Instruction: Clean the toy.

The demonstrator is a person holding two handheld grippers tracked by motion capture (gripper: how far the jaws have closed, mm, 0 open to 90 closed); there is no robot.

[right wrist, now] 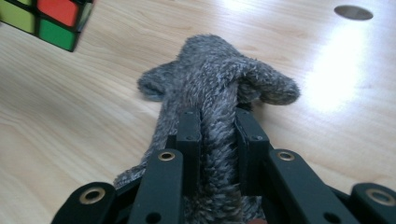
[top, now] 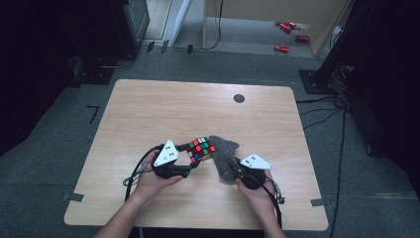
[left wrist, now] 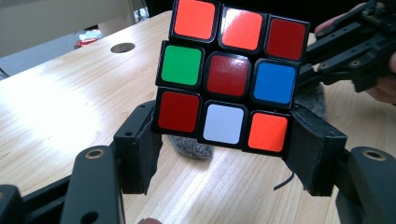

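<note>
The left gripper (top: 194, 159) clamps the scrambled, colour-tiled plastic puzzle cube (top: 201, 148) by its lower edge, lifted above the pale wooden table (top: 148, 109) near centre. At the cube's 3 o'clock, the right gripper (top: 233, 166) pinches the fuzzy grey cloth (top: 224, 153) — draw it slowly across one face, keeping the cube steady.
</note>
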